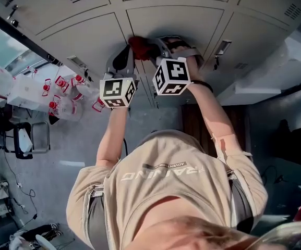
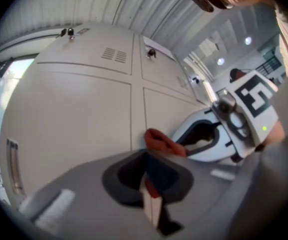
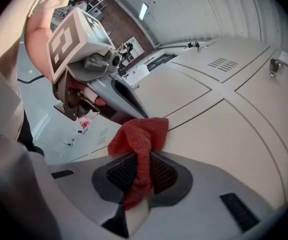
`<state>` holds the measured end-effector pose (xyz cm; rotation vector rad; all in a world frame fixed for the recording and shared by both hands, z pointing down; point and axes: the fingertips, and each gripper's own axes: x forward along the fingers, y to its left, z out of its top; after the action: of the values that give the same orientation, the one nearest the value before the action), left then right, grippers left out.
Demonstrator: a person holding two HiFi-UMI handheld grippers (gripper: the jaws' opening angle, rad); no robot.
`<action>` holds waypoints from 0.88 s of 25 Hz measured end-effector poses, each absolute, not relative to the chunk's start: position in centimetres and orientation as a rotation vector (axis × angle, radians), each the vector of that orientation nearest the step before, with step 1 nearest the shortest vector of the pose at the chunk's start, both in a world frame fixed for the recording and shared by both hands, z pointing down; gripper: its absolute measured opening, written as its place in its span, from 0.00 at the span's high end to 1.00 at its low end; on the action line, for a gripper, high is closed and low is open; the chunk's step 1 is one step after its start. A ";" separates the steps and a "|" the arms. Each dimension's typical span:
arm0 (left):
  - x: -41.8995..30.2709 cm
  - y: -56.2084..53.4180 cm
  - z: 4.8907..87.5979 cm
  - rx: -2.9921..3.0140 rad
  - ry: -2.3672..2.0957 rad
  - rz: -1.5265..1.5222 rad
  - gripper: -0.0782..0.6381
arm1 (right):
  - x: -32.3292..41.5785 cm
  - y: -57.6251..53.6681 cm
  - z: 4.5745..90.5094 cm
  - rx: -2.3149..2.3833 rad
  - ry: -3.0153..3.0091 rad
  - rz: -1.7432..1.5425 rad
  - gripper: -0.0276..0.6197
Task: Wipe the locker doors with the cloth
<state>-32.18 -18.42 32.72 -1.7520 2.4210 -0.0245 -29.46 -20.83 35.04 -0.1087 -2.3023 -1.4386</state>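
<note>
A red cloth [image 1: 140, 47] is bunched against a beige locker door [image 1: 87, 35], right at the seam between two doors. My right gripper [image 3: 143, 159] is shut on the cloth [image 3: 141, 134], which runs down between its black pads. My left gripper [image 2: 151, 171] meets the same cloth [image 2: 161, 141] from the other side; its jaws are together with a strip of red between them. In the head view the left gripper [image 1: 128, 50] and the right gripper [image 1: 158, 47] stand tip to tip at the cloth. Each gripper view shows the other gripper beyond the cloth.
The locker doors [image 3: 233, 124] carry vent slots [image 2: 115, 54] and small latches [image 1: 223, 47]. Clear bottles with red caps [image 1: 61, 94] stand at the left by a window. A black chair [image 1: 20, 139] is at the lower left. A pale ledge [image 1: 254, 90] juts out at the right.
</note>
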 end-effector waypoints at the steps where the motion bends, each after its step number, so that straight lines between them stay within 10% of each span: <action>1: -32.2 -18.3 33.7 -1.761 2.433 -0.026 0.89 | -29.4 -20.8 36.5 -0.124 -2.274 -1.422 0.88; 22: -31.3 -18.4 47.2 -1.967 2.547 -0.077 0.88 | -27.9 -20.2 55.0 -0.265 -2.072 -1.188 0.88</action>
<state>-31.32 -18.45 47.19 -1.9671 2.5469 -0.0773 -27.85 -20.17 54.99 -0.2652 -2.0717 -1.1883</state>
